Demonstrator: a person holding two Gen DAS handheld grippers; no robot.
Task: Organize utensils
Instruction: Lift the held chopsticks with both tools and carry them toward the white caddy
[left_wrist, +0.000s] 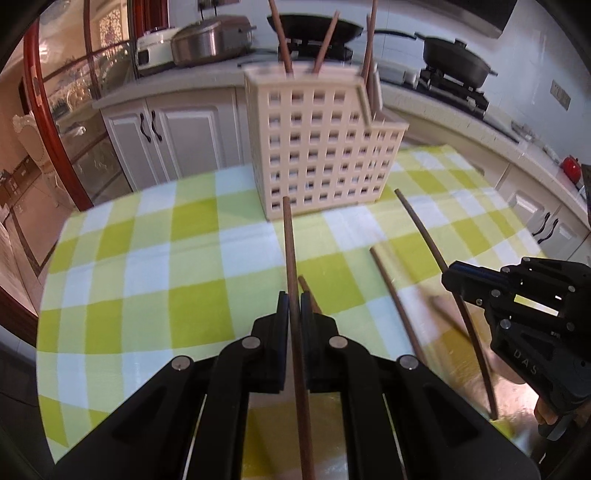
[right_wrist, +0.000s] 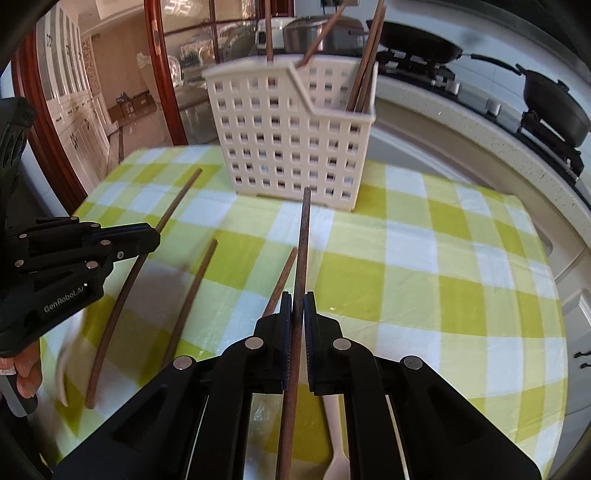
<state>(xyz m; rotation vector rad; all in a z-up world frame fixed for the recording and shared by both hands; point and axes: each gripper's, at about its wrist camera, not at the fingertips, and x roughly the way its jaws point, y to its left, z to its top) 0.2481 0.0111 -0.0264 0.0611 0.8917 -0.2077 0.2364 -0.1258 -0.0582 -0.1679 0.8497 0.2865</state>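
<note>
The left tongs (left_wrist: 294, 302) are clamped on a brown chopstick (left_wrist: 290, 251) that points toward the cream slotted holder (left_wrist: 321, 147) at the far side of the checkered desk (left_wrist: 147, 258). Two loose chopsticks (right_wrist: 188, 299) lie between them and the right tongs (right_wrist: 297, 306), which pinch another chopstick (right_wrist: 302, 243); the holder already has several upright.

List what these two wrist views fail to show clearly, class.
- Left wrist view: chopstick rear end runs off the bottom edge.
- Right wrist view: white spoon mostly hidden by the right gripper.
- Both views: caddy floor hidden by its walls; rim blurred.
</note>
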